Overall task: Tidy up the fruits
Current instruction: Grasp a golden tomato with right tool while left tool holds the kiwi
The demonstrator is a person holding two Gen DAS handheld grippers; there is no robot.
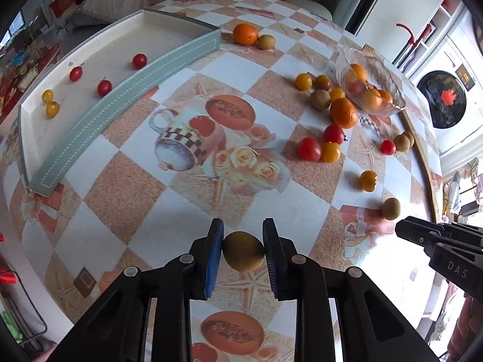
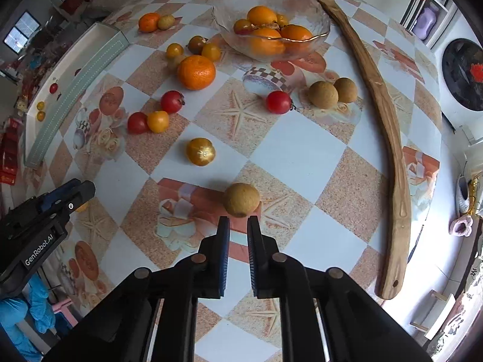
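My left gripper (image 1: 243, 235) is shut on a brown longan (image 1: 243, 251) above the table's near side. A white tray with a teal wall (image 1: 120, 99) lies at the left and holds three red and two yellow cherry tomatoes (image 1: 104, 87). My right gripper (image 2: 238, 226) is empty with its jaws a narrow gap apart, just short of another longan (image 2: 241, 199) on the table. A glass bowl (image 2: 314, 6) at the back holds oranges. Tomatoes, longans and a mandarin (image 2: 196, 71) lie scattered on the table.
A long wooden back scratcher (image 2: 389, 138) lies along the table's right side. A mandarin and a longan (image 1: 246, 34) sit beyond the tray's far corner. The left gripper shows at the lower left of the right wrist view (image 2: 65, 194).
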